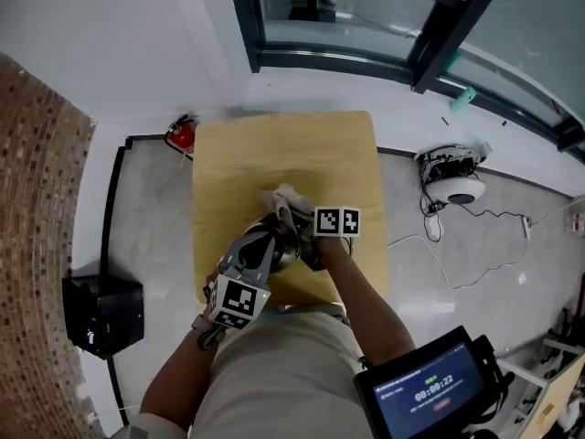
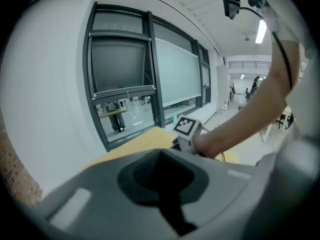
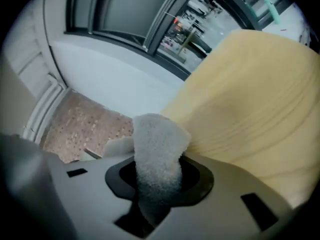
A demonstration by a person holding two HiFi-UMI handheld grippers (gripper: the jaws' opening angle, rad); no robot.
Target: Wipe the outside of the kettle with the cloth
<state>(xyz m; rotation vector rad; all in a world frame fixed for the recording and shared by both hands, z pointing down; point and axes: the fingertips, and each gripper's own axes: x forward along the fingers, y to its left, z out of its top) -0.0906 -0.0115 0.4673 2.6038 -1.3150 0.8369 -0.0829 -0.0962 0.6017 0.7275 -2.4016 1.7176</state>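
A shiny metal kettle [image 1: 285,252] stands on the yellow wooden table [image 1: 283,149] near its front edge. My left gripper [image 1: 263,247] reaches onto it from the near left. In the left gripper view the left gripper [image 2: 167,199] has its jaws closed round something dark, and the kettle itself is hidden below the housing. My right gripper [image 1: 298,223] sits at the kettle's far right side, shut on a white fluffy cloth [image 1: 285,197]. In the right gripper view the cloth [image 3: 157,149] sticks up out of the right gripper [image 3: 157,194], over the table [image 3: 250,99].
A red extinguisher [image 1: 183,135] lies on the floor by the table's far left corner. A black box [image 1: 102,314] stands on the floor at left. A white round device [image 1: 454,181] with cables lies at right. A screen [image 1: 430,396] is at bottom right.
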